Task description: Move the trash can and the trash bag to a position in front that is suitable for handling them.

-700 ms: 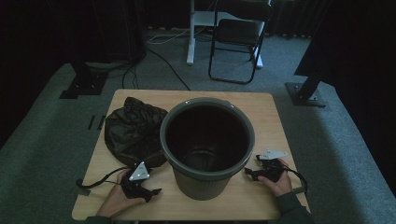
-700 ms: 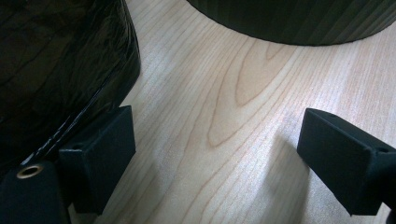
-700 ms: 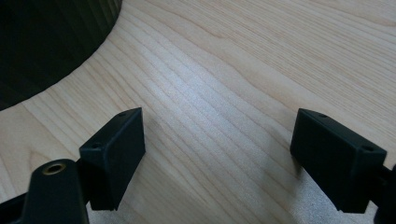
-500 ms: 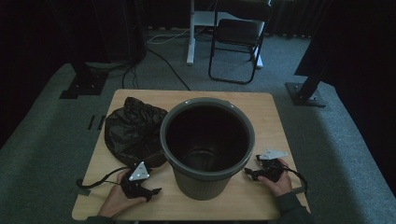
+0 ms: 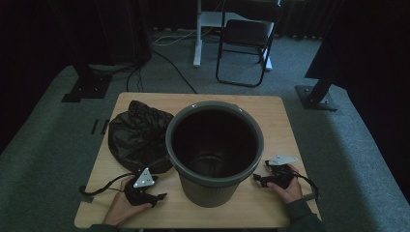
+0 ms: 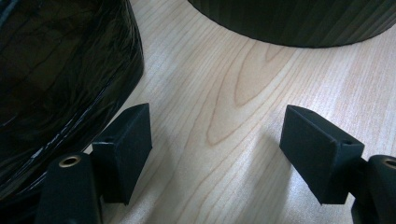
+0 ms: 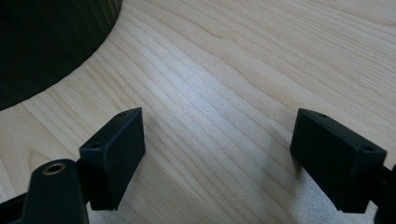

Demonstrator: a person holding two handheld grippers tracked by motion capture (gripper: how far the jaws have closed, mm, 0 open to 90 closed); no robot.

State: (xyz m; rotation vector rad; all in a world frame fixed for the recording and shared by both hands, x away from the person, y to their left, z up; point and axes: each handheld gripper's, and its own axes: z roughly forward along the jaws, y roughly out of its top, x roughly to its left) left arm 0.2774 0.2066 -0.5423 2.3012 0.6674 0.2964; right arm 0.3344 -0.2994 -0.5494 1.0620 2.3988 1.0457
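A dark grey round bin point(image 5: 215, 150) stands upright in the middle of the wooden table point(image 5: 280, 116), its inside dark. A crumpled black plastic bag point(image 5: 139, 135) lies to its left. My left gripper point(image 5: 157, 197) rests on the table near the front, just below the bag, jaws open with nothing between them. In the left gripper view the gripper point(image 6: 219, 149) has the glossy bag point(image 6: 60, 79) at its left and the bin's ribbed base point(image 6: 299, 23) ahead. My right gripper point(image 5: 258, 179) lies open right of the bin; in the right gripper view it point(image 7: 219, 156) faces bare wood beside the bin point(image 7: 46, 42).
Beyond the table stand a black folding chair point(image 5: 246, 43), a white desk leg point(image 5: 197, 34) and cables on grey carpet. Black stand bases point(image 5: 84, 89) point(image 5: 316, 99) sit near the table's far corners. A hand holds each gripper at the front edge.
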